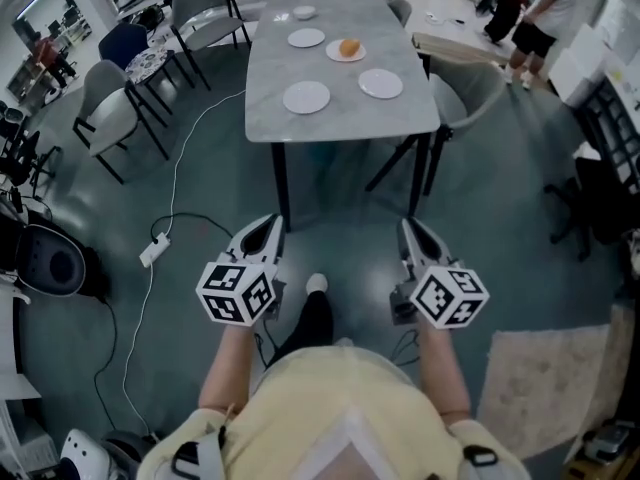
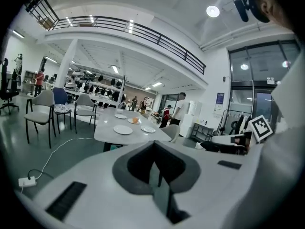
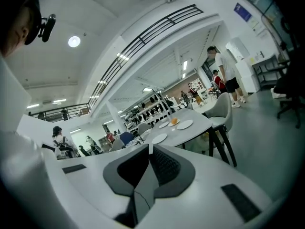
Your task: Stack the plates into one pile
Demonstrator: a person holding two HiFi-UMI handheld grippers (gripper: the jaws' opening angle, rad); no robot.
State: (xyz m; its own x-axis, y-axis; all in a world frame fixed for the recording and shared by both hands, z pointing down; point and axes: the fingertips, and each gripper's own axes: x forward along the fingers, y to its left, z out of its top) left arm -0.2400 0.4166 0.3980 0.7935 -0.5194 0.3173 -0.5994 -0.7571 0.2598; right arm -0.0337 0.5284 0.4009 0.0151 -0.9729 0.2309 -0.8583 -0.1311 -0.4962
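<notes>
Both my grippers are pressed shut and hold nothing. In the left gripper view the two jaws of my left gripper (image 2: pixel 155 146) meet in a single seam, with no gap and nothing caught between them. The right gripper view shows the same for my right gripper (image 3: pixel 149 150): jaws together, dark pads face to face, empty.

From the head view, my left gripper (image 1: pixel 270 224) and right gripper (image 1: pixel 410 226) are held out side by side in front of me, over the bare floor, short of the near edge of the table (image 1: pixel 340 120). Neither touches the table or anything on it.

The plates all lie on that grey tabletop, each apart from the others, none stacked:
- the nearest plate (image 1: pixel 306 97) sits toward the left of the near end
- a second plate (image 1: pixel 381 83) is to its right, a little farther back
- a third plate (image 1: pixel 306 37) lies behind the nearest one
- a fourth plate (image 1: pixel 337 54) is beside the third and carries a round orange item (image 1: pixel 349 46) — I cannot tell what it is

A small bowl (image 1: pixel 304 12) stands at the table's far end.

Chairs stand around the table, one grey chair (image 1: pixel 112 108) off to my left. A white cable runs across the floor to a power strip (image 1: pixel 154 250) on my left.
</notes>
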